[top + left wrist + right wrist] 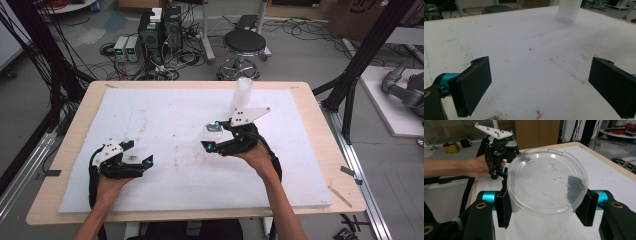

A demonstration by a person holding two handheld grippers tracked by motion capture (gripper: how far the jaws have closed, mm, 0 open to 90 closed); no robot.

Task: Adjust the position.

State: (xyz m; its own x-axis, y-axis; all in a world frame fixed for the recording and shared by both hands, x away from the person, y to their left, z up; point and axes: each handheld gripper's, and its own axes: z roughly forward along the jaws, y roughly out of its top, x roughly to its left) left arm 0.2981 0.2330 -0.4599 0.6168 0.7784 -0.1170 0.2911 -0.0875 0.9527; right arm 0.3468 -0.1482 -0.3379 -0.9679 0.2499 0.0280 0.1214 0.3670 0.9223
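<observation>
Clear plastic cup (544, 195), lid on, clamped at its sides by the right claw (211, 137) a little right of the middle of the white-padded surface (165, 115). Toward the far edge, beyond that claw, a tall stack of clear cups (242, 93), upright and well apart from the held one. Near the front-left corner, left claw (137, 152) spread wide with nothing between the jaws, low over the padding.

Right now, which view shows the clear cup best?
The right gripper view: the clear cup sits large between that gripper's pads. The high view shows it small by the right gripper.
</observation>
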